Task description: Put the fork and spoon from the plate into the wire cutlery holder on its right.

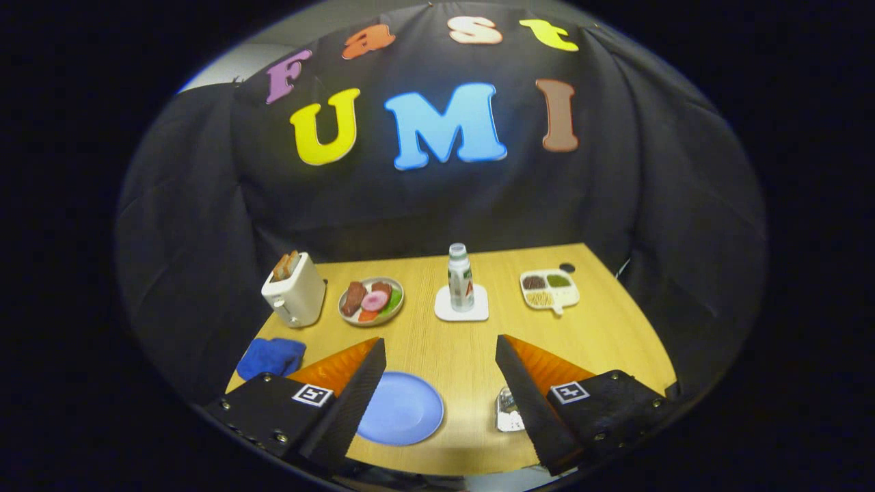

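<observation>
Just right of the blue plate (402, 410) I see the wire cutlery holder (507, 411), half hidden behind one finger; my gripper (441, 355) hangs spread wide, holding nothing, bare wooden table (458, 348) ahead of the plate.

A staged booth made up as a breakfast table, not a lived-in kitchen: black cloth hangs on every side of a small wooden worktop (465, 342). Props are set out neatly apart: a toaster (295, 292) with bread in it, a plate of food (371, 300) (it looks like plastic), a bottle (460, 277) on a coaster, a divided snack tray (549, 289), a blue plate (400, 408).
</observation>
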`<state>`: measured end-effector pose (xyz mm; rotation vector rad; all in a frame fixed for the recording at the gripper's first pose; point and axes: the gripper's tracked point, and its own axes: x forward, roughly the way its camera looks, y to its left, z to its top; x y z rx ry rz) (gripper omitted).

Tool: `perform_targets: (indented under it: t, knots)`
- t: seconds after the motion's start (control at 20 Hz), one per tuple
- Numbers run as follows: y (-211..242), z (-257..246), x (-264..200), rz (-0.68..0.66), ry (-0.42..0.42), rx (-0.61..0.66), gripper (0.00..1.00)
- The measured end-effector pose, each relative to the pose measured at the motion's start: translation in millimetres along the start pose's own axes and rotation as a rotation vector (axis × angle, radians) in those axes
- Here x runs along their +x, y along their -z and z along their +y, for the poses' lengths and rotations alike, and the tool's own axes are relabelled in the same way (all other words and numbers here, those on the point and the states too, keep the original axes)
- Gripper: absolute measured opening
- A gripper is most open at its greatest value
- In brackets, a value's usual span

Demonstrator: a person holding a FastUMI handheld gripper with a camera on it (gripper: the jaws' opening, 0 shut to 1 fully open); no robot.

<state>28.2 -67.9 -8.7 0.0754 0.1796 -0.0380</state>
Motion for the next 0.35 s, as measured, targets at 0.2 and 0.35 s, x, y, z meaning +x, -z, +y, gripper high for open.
perform_targets:
  t: [0.2, 0.35]
  knots:
    - [-94.7, 26.0, -5.7, -0.33, 0.013, -0.065, 0.99]
    - [-121.9, 18.0, -7.2, -0.454, 0.081, -0.102, 0.99]
